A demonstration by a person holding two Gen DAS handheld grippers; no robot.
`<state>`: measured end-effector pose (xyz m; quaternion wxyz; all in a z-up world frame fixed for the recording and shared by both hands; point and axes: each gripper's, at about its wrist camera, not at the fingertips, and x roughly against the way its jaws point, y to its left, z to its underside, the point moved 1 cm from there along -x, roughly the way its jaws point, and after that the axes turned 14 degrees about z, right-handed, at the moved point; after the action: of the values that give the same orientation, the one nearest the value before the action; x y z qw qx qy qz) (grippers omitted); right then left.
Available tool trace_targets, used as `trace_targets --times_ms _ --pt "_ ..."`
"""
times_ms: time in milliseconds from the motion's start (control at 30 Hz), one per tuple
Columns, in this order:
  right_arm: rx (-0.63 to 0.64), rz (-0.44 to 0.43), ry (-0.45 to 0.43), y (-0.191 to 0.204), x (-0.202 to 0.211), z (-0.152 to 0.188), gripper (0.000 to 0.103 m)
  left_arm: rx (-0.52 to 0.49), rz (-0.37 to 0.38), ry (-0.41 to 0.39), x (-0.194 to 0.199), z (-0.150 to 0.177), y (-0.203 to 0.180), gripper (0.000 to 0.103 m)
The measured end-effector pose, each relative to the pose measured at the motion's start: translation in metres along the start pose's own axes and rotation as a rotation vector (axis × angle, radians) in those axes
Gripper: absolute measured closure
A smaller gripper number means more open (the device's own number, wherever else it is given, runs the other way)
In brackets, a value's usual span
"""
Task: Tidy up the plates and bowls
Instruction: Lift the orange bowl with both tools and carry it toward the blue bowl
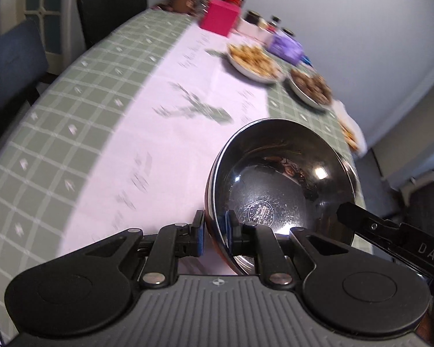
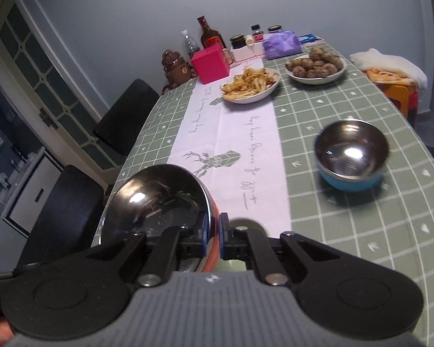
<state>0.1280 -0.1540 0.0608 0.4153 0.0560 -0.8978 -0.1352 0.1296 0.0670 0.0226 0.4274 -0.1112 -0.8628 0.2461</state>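
A steel bowl with an orange outside (image 1: 280,179) hangs tilted above the table's near end. My left gripper (image 1: 214,222) is shut on its left rim, one blue pad inside and one outside. From the right, my right gripper (image 1: 347,214) reaches the opposite rim. In the right wrist view the right gripper (image 2: 215,231) is shut on the rim of the same orange bowl (image 2: 162,199). A second steel bowl with a blue outside (image 2: 351,156) stands upright on the green cloth at the right, apart from both grippers.
On the far half of the table (image 2: 361,217) stand a plate of fries (image 2: 250,85) and a plate of brown balls (image 2: 315,66). A pink box (image 2: 211,63), bottles, jars and a purple packet line the far end. Dark chairs (image 2: 127,115) stand along the left side.
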Motion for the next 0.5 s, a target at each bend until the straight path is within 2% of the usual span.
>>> trace_targets --times_ms 233,367,500 --pt "0.005 0.075 -0.052 -0.060 0.045 0.047 0.098 -0.044 0.081 0.093 -0.012 0.071 -0.039 0.086" --pt "-0.065 0.106 -0.017 -0.099 0.051 0.076 0.099 -0.128 0.083 0.144 -0.022 0.105 -0.062 0.083" --pt "-0.136 0.121 0.017 -0.131 0.051 0.103 0.099 -0.152 0.087 0.215 -0.038 0.130 -0.073 0.082"
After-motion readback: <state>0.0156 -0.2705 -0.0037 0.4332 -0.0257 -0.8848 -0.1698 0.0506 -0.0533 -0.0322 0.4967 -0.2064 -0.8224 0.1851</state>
